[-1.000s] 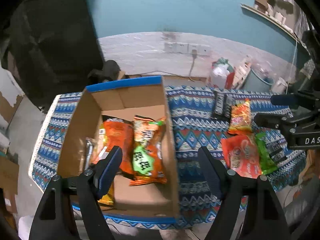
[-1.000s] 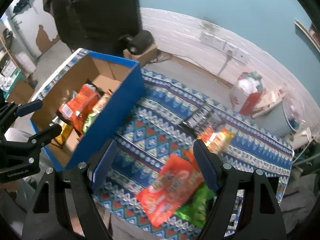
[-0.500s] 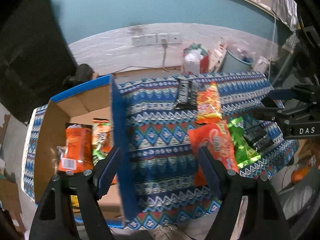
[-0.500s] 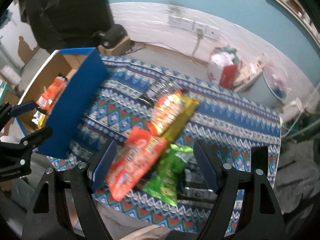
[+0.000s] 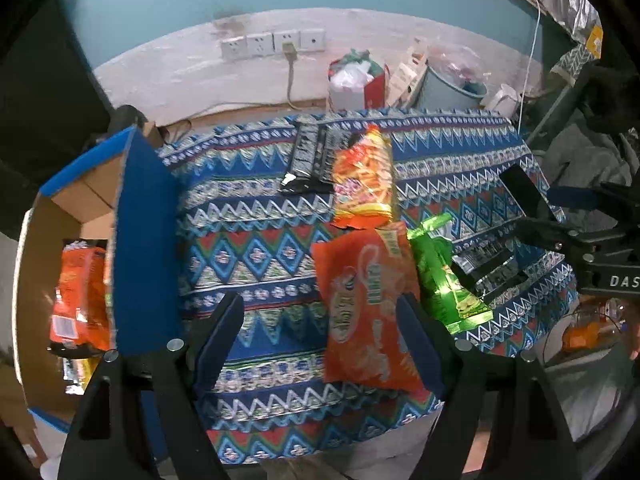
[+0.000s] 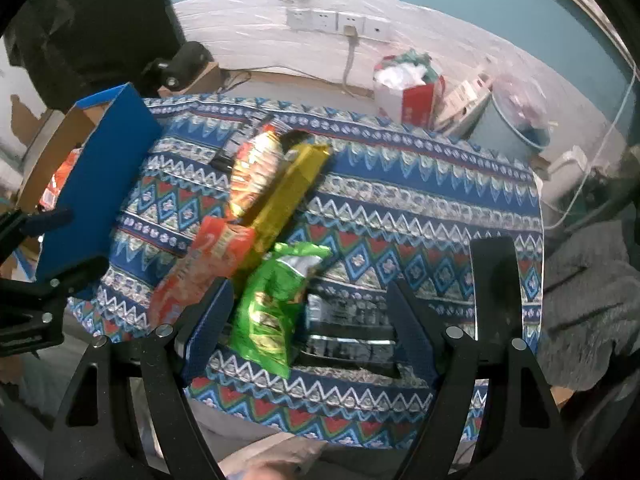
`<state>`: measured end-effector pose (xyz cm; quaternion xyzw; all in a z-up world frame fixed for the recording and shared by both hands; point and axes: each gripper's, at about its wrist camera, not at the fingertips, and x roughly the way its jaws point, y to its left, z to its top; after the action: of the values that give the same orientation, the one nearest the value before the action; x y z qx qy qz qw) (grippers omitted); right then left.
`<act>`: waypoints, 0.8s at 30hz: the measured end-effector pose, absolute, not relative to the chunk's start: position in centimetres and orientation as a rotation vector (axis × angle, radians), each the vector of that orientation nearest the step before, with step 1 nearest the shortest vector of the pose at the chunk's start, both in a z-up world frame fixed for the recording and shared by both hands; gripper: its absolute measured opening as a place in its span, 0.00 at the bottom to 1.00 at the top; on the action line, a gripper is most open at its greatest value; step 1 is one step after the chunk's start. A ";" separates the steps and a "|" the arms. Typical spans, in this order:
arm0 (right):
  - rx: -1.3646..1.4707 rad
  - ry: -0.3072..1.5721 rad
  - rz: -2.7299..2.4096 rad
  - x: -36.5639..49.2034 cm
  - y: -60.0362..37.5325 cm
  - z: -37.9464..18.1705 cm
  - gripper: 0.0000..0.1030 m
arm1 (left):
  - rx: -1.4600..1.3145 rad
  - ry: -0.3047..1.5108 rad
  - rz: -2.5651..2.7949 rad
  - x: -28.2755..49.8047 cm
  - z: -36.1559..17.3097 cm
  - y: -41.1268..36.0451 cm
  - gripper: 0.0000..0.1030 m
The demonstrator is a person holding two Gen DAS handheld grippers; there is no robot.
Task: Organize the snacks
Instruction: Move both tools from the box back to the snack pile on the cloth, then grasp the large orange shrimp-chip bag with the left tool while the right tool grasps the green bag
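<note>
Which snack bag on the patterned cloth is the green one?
The green bag lies near the table's front edge, between the big orange bag and a dark packet. It alone is green; the others are orange, gold or black.

Black tongs [image 5: 320, 336], blue-padded fingers [image 5: 218, 340]

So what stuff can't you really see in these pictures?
- Inside of the cardboard box: left wrist view, its blue wall hides most snacks; only an orange bag shows.
- Dark packet: right wrist view, partly under the green bag, label too blurry.
- Gold packet: right wrist view, the bags on top cover its lower end.
</note>
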<state>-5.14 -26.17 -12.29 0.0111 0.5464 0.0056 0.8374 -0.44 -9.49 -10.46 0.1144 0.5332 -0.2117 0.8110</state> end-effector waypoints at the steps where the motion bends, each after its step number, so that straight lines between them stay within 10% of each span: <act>1: 0.027 1.159 0.008 -5.2 -26.5 -12.4 0.77 | 0.249 1.148 -0.457 -0.4 -10.9 -10.0 0.77; 24: 0.070 1.265 0.004 -4.3 -28.8 -17.6 0.77 | 0.392 1.338 -0.499 0.4 -19.0 -15.3 0.78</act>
<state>-4.26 -28.85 -17.59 0.0328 0.5912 0.0018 0.8059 0.43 -15.30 -18.96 0.1787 0.6097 -0.2272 0.7381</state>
